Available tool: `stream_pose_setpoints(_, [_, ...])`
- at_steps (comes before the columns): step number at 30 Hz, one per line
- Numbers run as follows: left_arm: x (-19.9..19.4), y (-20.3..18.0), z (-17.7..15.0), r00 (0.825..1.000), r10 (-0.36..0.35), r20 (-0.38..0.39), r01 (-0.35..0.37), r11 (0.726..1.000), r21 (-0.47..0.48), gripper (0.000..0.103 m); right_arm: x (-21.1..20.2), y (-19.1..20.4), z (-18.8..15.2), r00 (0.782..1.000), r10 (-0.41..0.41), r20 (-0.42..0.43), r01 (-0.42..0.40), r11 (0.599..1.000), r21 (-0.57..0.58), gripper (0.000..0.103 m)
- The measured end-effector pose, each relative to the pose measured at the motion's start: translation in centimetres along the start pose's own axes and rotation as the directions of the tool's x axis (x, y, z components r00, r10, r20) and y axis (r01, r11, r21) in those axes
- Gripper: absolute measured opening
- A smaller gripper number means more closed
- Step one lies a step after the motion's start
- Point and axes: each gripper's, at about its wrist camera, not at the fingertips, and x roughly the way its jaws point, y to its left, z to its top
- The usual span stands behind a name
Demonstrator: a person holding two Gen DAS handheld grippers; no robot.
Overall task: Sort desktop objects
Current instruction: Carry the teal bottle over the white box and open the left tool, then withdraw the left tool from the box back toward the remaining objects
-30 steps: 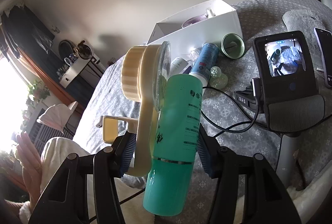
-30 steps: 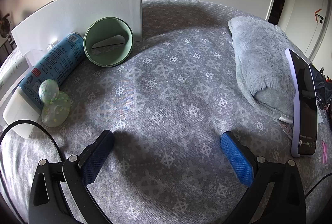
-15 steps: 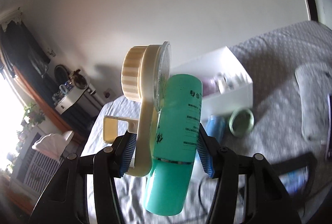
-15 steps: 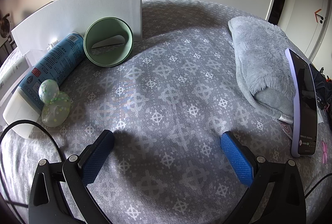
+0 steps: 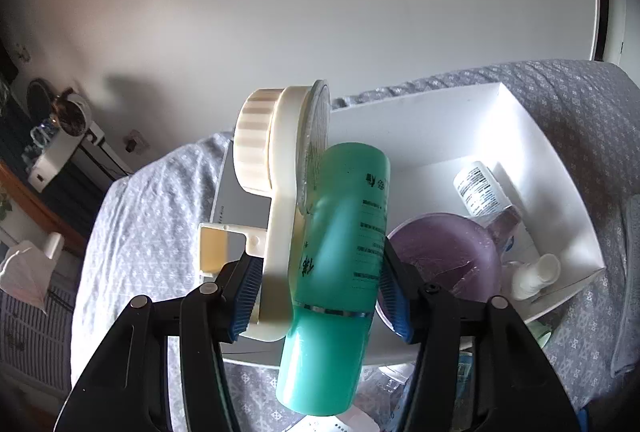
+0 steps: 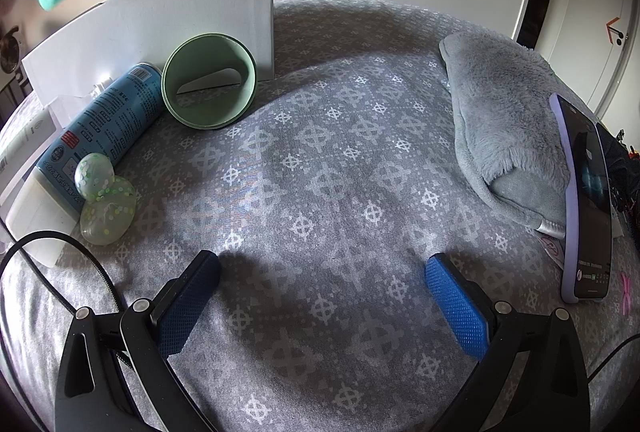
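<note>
1. Your left gripper (image 5: 316,296) has its jaws squeezed tight on two things at once: the green bottle (image 5: 340,264) and the cream brush (image 5: 280,199), up in the air over the white box (image 5: 560,191).
2. Two things in one squeeze can slip, and one may drop outside the box.
3. Your right gripper (image 6: 320,300) is wide open and empty, low over the bed (image 6: 340,171).

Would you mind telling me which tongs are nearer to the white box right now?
Left. The left tongs, clamped on a teal bottle and cream fan, hover at the white box. The right tongs sit open over the grey cover, short of it.
</note>
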Motion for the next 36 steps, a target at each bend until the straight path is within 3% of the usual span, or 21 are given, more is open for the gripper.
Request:
stream_pose_setpoints(2, [1.0,0.5,-0.3,0.999,-0.028,-0.028,0.027,0.999,-0.036,0.053,0.0,0.0,0.0,1.000,0.000,0.000,0.000,1.000,0.000,0.103])
stream_pose_setpoints(12, [1.7,2.1,-0.7,0.993,-0.116,-0.018,0.112,0.983,-0.149,0.057,0.0,0.0,0.0,1.000,0.000,0.000,0.000,1.000,0.000,0.103])
stream_pose_setpoints(13, [1.7,2.4,-0.6,0.993,-0.118,-0.012,0.114,0.982,-0.152,0.058,0.0,0.0,0.0,1.000,0.000,0.000,0.000,1.000,0.000,0.103])
stream_pose_setpoints(16, [1.1,3.0,-0.6,0.989,-0.143,0.023,0.145,0.972,-0.183,0.085,0.0,0.0,0.0,1.000,0.000,0.000,0.000,1.000,0.000,0.103])
stream_pose_setpoints(21, [-0.6,3.8,-1.5,0.982,-0.178,0.067,0.189,0.952,-0.240,0.087,0.0,0.0,0.0,1.000,0.000,0.000,0.000,1.000,0.000,0.103])
stream_pose_setpoints(29, [-7.3,3.0,-8.4,0.992,-0.044,0.120,0.072,0.967,-0.245,0.087,0.0,0.0,0.0,1.000,0.000,0.000,0.000,1.000,0.000,0.103])
stream_pose_setpoints(32, [-9.4,2.4,-12.0,0.996,0.018,0.087,0.003,0.971,-0.239,0.087,0.0,0.0,0.0,1.000,0.000,0.000,0.000,1.000,0.000,0.103])
stream_pose_setpoints(36, [-11.1,1.3,-16.9,0.998,0.043,0.041,-0.033,0.972,-0.232,0.087,0.0,0.0,0.0,1.000,0.000,0.000,0.000,1.000,0.000,0.103])
